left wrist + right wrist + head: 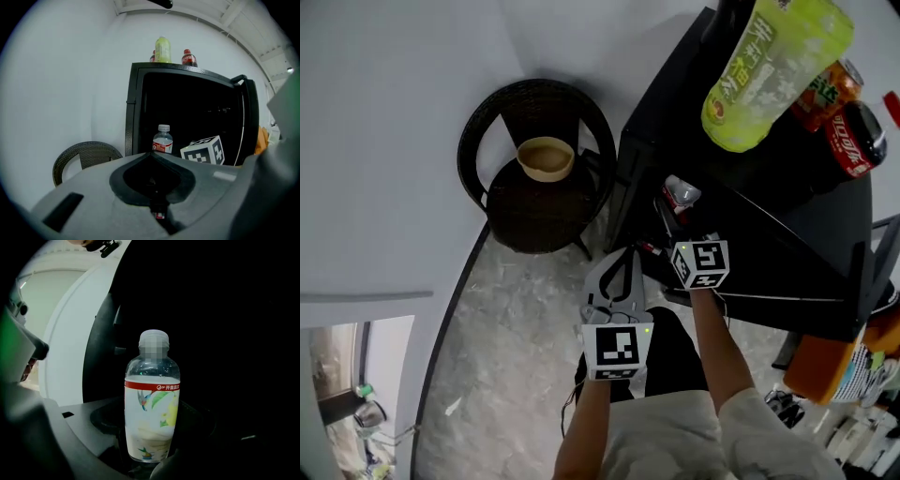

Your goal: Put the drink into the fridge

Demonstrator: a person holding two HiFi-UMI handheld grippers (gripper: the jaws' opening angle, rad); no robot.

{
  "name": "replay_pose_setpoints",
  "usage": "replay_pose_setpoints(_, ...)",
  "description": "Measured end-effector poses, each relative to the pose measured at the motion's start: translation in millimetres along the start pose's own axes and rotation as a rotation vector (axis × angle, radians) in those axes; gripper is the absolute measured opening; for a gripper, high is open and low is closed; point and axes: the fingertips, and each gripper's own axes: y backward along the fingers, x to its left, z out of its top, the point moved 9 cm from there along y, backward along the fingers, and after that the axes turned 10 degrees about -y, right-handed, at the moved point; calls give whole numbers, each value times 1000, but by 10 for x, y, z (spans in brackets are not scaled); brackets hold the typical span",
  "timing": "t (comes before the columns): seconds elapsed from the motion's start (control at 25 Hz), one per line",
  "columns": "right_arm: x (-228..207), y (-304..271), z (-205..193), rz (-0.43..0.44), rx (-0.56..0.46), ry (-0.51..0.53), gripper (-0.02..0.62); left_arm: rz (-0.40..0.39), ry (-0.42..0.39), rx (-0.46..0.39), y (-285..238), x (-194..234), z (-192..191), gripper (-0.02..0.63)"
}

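The drink is a small clear bottle (pixel 152 413) with a red band and a bird-and-fruit label; my right gripper (pixel 152 452) is shut on its lower half and holds it upright. In the head view the right gripper (pixel 681 212) reaches with the bottle (pixel 682 194) into the dark opening of the black fridge (pixel 787 234). The left gripper view shows the same bottle (pixel 162 140) standing in front of the open fridge (pixel 136 108). My left gripper (pixel 628 255) hangs shut and empty just short of the fridge front, its jaws closed to a point (pixel 152 153).
On top of the fridge stand a big green bottle (pixel 769 70), an orange can (pixel 825 94) and a red cola bottle (pixel 858 136). A black wicker chair (pixel 492 131) with a wooden bowl (pixel 546 157) stands left of the fridge against the white wall. An orange object (pixel 825 366) lies on the right.
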Motion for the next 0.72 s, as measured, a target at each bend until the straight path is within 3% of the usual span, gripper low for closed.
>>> replay_pose_setpoints(0.24, -26, -204, -179, 29, 5, 10, 295, 18, 7, 31, -90, 73, -73, 9)
replay_pose_setpoints(0.44, -3, -168, -176, -11, 48, 6, 296, 25, 13, 40, -47, 118, -41, 9)
replay_pose_setpoints(0.72, 121, 781, 282, -61, 90, -75, 297, 26, 43, 58, 399, 24, 424, 9)
